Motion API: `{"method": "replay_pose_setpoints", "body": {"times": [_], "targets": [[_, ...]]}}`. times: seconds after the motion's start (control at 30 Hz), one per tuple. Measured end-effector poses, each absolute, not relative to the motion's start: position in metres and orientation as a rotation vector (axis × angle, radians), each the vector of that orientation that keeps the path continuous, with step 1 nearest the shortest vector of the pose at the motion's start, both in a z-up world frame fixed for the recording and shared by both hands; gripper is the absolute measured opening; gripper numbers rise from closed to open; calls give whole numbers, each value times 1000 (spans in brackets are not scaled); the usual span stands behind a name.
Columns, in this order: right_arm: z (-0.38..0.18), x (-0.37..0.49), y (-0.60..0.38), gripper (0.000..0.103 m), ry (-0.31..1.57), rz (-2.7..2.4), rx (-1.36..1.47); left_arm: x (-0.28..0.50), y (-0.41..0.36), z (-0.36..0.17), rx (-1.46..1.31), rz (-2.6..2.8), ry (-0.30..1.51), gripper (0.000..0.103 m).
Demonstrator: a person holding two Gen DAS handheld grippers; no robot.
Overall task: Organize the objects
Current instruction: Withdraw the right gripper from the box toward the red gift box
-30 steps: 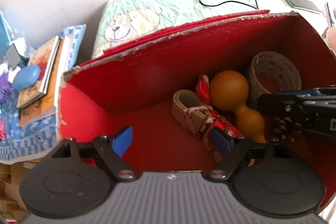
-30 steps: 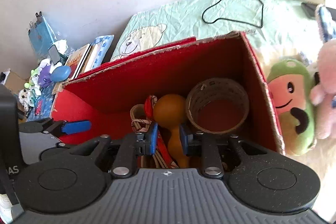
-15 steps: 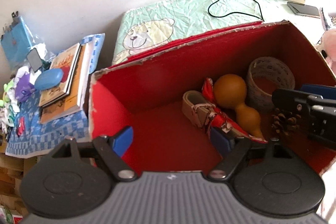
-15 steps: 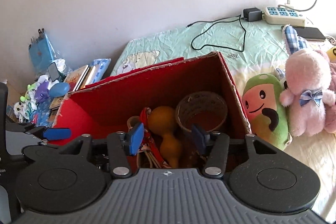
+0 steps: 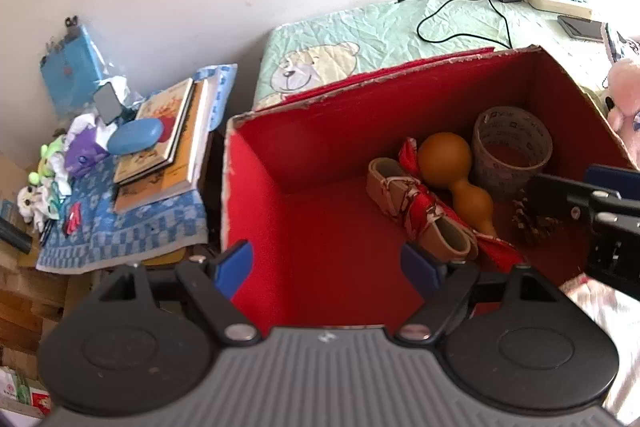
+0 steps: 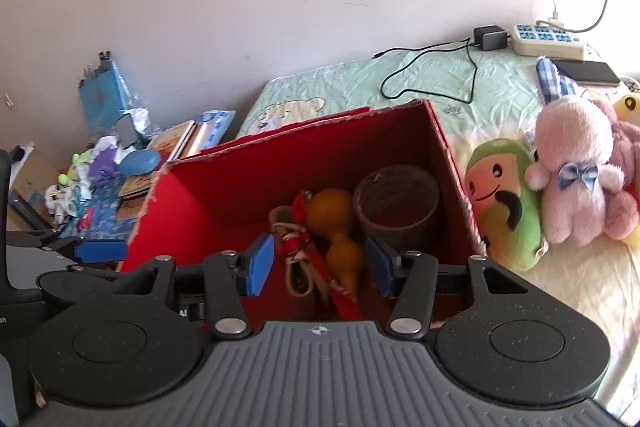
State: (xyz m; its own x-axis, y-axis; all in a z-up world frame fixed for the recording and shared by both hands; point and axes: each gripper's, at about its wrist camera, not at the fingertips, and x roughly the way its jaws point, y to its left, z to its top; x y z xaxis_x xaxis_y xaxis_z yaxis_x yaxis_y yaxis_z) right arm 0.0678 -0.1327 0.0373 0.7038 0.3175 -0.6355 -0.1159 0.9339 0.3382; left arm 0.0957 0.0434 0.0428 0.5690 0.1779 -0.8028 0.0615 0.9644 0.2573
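A red cardboard box [image 5: 256, 187] [image 6: 192, 203] stands on the bed. Inside lie an orange gourd [image 5: 452, 167] [image 6: 332, 223], a roll of tape [image 5: 512, 155] [image 6: 396, 207], a tan strap wrapped in red cloth [image 5: 420, 211] [image 6: 296, 243] and a pine cone [image 5: 532, 223]. My left gripper [image 5: 328, 267] hangs open above the box's near left part, nothing between its blue pads. My right gripper [image 6: 320, 263] is open above the box's near edge, empty, with the gourd seen beyond its gap. Its fingers [image 5: 600, 203] show at the right edge of the left wrist view.
Left of the bed, a low stand holds stacked books [image 5: 164, 147], a blue case [image 5: 136, 141] and small toys [image 5: 52, 171]. A green plush [image 6: 504, 203] and a pink plush [image 6: 572, 163] lie right of the box. A power strip [image 6: 544, 41], cable and phone [image 6: 588, 73] rest behind.
The right gripper's jaws opened wide from nearly closed around the gourd's neck. Both grippers pulled back and up from the box, so more of the room shows.
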Motion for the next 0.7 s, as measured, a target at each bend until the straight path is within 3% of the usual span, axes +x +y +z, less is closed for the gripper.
{"method": "replay_pose_setpoints", "body": {"times": [0.7], "targets": [[44,18,-126,54,748,357,289,37,42,59,215,142,966,83]]}}
